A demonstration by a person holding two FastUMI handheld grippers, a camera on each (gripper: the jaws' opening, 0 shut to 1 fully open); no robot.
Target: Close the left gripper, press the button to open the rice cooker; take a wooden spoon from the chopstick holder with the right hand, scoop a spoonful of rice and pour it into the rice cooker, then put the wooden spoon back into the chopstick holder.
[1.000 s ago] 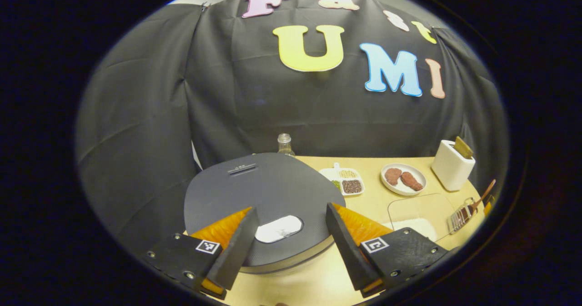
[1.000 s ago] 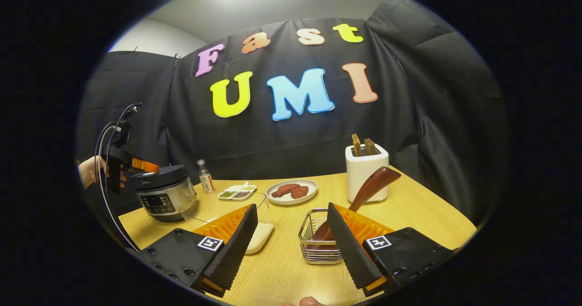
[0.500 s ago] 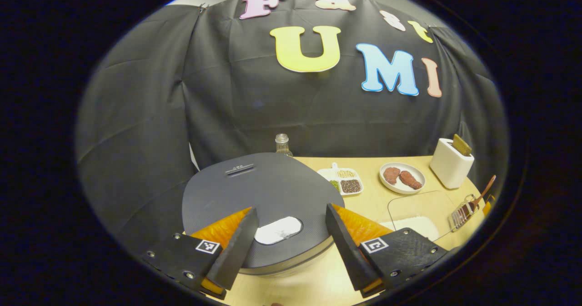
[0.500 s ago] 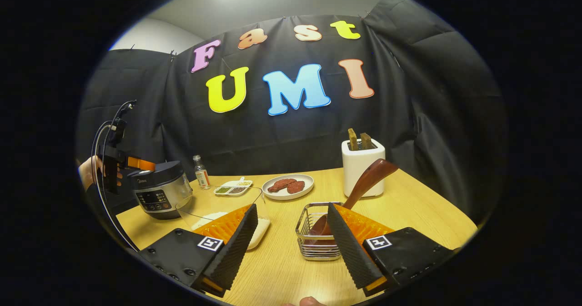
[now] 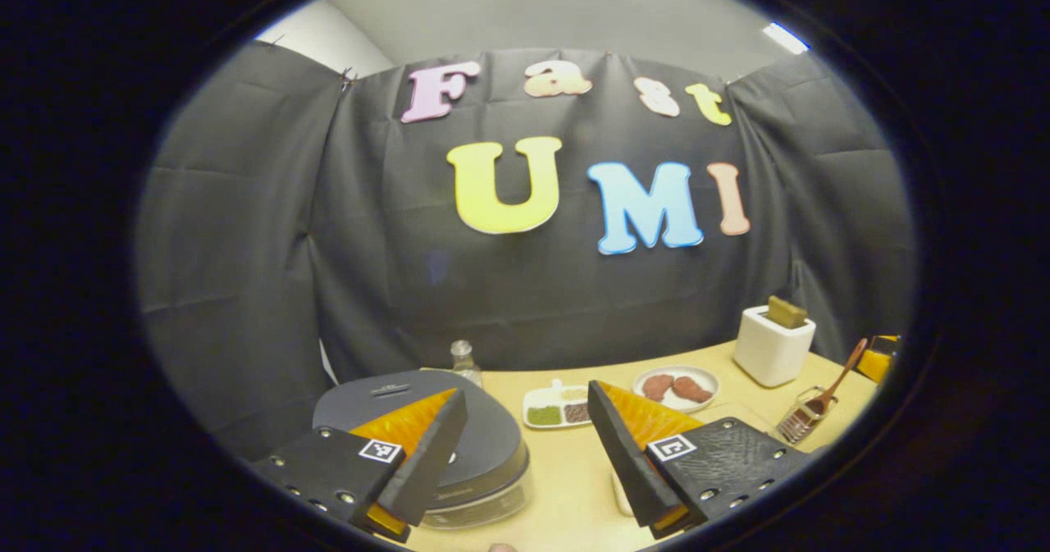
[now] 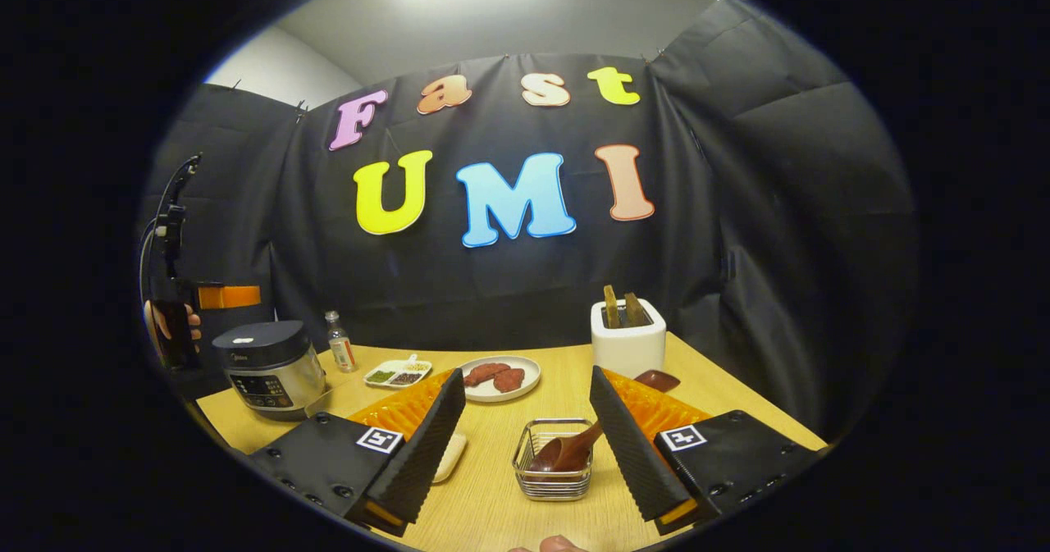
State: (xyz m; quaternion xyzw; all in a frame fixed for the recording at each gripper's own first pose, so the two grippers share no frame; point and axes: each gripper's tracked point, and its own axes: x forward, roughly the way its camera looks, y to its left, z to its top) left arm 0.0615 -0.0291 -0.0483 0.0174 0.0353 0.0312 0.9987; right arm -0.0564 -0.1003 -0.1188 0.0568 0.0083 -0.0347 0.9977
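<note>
Nothing done yet: my left claw [image 5: 517,453] hangs wide open and empty above the rice cooker [image 6: 271,367], lid down; my right claw [image 6: 525,445], equally spread and empty, faces the wooden spoon [image 6: 574,451] in its wire chopstick holder [image 6: 551,482]. A toaster [image 6: 627,345] and meat plate [image 6: 525,381] crowd the bench [image 6: 722,412].

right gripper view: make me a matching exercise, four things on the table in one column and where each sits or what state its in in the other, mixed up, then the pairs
Things
1. rice cooker
2. wooden spoon
3. white toaster
4. white plate

Place or state
A. at the back of the table, two slices sticking out of the top
B. at the table's left end, lid down
C. bowl end down in the wire chopstick holder
D. mid-table, holding two reddish-brown pieces

Pairs: 1-B, 2-C, 3-A, 4-D
</note>
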